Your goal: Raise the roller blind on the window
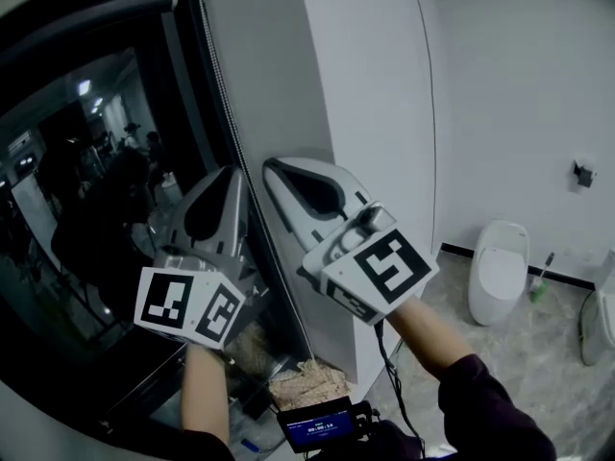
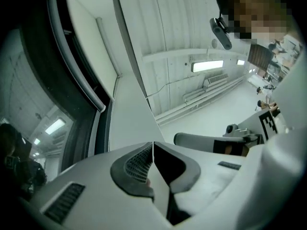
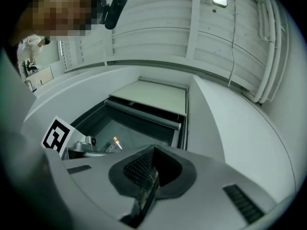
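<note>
The roller blind (image 3: pixel 153 94) is rolled high on the dark window (image 1: pixel 86 209); its bottom bar (image 1: pixel 91 19) (image 2: pixel 76 66) (image 3: pixel 144 114) crosses near the top of the glass. A thin bead chain (image 1: pixel 223 89) (image 2: pixel 128 44) (image 3: pixel 185 128) hangs along the frame's right side. My left gripper (image 1: pixel 229 173) (image 2: pixel 153 145) points up with its tip right beside the chain and its jaws shut; no chain shows between the pads. My right gripper (image 1: pixel 274 166) (image 3: pixel 152 150) stands close to the right of it, against the white wall, jaws shut too, the chain apart from them.
A white wall pier (image 1: pixel 365 84) stands right of the window. On the marble floor are a toilet (image 1: pixel 498 267), a toilet brush (image 1: pixel 540 281) and another white fixture (image 1: pixel 601 325). A small screen device (image 1: pixel 322 425) and crumpled brown packing (image 1: pixel 309 384) lie below my hands.
</note>
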{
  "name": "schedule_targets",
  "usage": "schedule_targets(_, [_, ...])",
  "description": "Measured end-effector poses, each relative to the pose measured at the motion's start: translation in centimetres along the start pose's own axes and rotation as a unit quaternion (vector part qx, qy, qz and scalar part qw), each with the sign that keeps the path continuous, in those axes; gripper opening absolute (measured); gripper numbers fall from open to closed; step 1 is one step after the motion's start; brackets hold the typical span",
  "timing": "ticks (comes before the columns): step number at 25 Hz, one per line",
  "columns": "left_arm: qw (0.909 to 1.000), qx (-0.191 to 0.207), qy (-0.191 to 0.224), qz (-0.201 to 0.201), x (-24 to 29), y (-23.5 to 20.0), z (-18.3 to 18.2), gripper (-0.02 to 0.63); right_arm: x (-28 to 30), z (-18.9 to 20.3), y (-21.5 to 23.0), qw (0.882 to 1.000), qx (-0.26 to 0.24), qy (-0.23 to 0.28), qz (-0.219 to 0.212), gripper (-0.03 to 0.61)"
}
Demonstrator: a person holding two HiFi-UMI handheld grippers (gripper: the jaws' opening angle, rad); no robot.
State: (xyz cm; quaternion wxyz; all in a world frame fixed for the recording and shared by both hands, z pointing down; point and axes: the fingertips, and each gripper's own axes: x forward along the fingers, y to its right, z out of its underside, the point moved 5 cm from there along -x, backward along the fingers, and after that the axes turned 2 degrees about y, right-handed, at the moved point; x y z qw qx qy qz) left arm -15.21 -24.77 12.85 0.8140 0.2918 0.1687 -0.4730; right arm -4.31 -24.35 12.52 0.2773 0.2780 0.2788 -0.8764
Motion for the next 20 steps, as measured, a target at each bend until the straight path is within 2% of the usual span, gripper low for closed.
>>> schedule_targets(7, [0.9999,0.011,0.008,0.000,0.07,0.33,-0.95,0.018,-0.10,0.01,0.06,1.000,0.006,-0.014,0.001,0.008])
schedule_targets(12, [0.9998,0.013,0.011,-0.007,-0.23,0.12,-1.10,0.018,0.10,-0.39,0.26,1.000,0.001,0.006,-0.006,0.008])
schedule_targets(20, [0.9997,0.020,0.010,-0.012,-0.74,0.43,-0.81,0.018,-0.18,-0.15,-0.26,1.000,0.018,0.000,-0.010,0.008])
